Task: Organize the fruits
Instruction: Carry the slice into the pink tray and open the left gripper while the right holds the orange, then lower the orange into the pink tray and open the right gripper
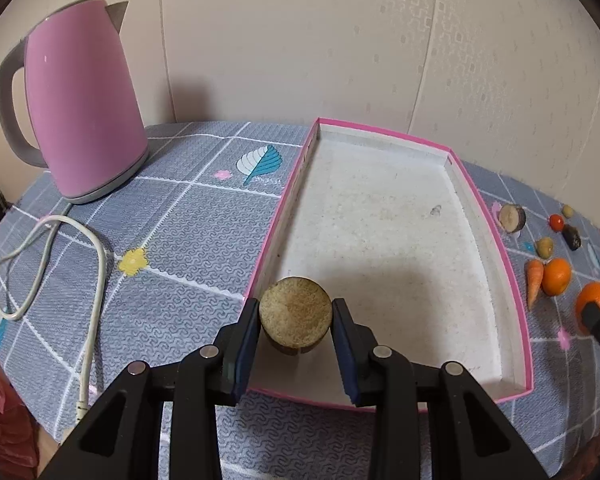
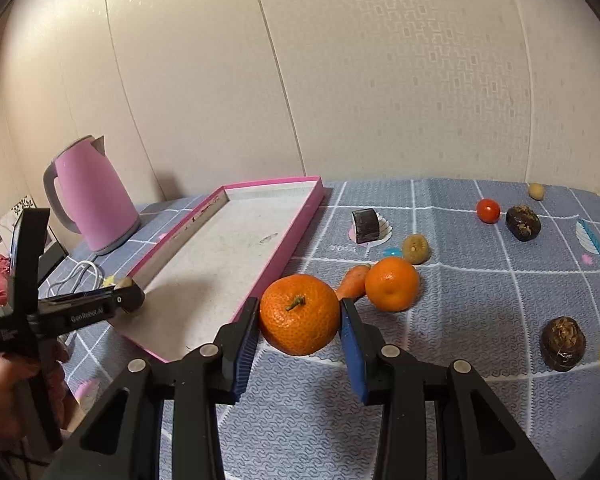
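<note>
Both grippers clamped on fruit at the near end of a pink-edged tray.

Left gripper [image 1: 295, 322]: blue ribbed pads pressed on a halved fruit [image 1: 296, 318], flat cut face grainy and tan, dark rind below, held over the tray's near left corner. Right gripper [image 2: 300, 316]: pads closed on a pebbly-skinned mandarin [image 2: 299, 314] with green stem stub, just beside the tray's right wall, over the cloth. Tray [image 1: 514, 276]: shallow, rectangular, thin pink rim, matte speckled white floor. Surface: grey-blue quilted tablecloth [image 1: 188, 224], white grid lines, leaf and flower prints. Past the mandarin: smooth second orange [image 2: 392, 284] touching a carrot [image 2: 352, 280], then scattered small pieces, including a cherry tomato [image 2: 488, 211]. Far left: glossy pink kettle [image 1: 84, 100], white cord. Pale embossed wall behind. Only the right view shows the person's hand [image 2: 18, 384] on the left tool.
</note>
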`<state>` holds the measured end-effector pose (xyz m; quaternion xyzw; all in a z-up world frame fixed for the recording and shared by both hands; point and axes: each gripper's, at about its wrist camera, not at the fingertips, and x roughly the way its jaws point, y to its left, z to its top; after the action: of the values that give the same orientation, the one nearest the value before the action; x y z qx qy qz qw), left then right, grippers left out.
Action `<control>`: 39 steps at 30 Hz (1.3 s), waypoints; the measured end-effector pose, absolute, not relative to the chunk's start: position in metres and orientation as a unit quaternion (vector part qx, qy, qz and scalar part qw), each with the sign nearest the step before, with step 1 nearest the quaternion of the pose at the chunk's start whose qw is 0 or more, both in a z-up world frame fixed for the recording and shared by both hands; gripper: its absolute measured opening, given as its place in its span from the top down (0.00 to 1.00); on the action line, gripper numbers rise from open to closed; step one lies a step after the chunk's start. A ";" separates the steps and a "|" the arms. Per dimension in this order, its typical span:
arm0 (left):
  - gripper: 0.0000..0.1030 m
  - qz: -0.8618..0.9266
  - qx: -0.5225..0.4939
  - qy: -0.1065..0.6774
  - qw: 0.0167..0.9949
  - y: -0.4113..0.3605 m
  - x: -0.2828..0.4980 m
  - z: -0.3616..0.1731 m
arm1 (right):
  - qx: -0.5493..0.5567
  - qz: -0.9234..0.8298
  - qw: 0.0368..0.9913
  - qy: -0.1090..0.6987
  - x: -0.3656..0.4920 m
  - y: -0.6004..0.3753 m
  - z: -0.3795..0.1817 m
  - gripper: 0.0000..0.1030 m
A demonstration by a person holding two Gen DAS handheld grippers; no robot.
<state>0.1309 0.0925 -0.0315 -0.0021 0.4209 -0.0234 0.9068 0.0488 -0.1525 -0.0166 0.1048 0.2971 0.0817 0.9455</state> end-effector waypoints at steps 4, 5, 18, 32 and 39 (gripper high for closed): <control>0.64 -0.028 -0.015 0.422 0.906 0.098 0.123 -0.029 | 0.108 0.081 0.944 0.301 0.048 -0.154 -0.019 0.62; 0.64 -0.032 -0.026 0.423 0.905 0.101 0.121 -0.028 | 0.109 0.080 0.944 0.302 0.048 -0.154 -0.019 0.62; 0.64 -0.054 -0.081 0.399 0.912 0.110 0.104 -0.013 | 0.105 0.105 0.943 0.299 0.053 -0.140 -0.016 0.62; 0.39 -0.078 -0.071 0.416 0.903 0.093 0.101 -0.017 | 0.061 0.159 0.937 0.304 0.083 -0.100 -0.016 0.62; 0.39 -0.079 -0.057 0.418 0.903 0.090 0.096 -0.017 | 0.038 0.176 0.928 0.325 0.113 -0.082 -0.024 0.62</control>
<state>0.0956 0.0902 -0.0170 -0.0572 0.4184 -0.0791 0.9030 0.1133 -0.0819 -0.0239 0.0377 0.3248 0.1759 0.9285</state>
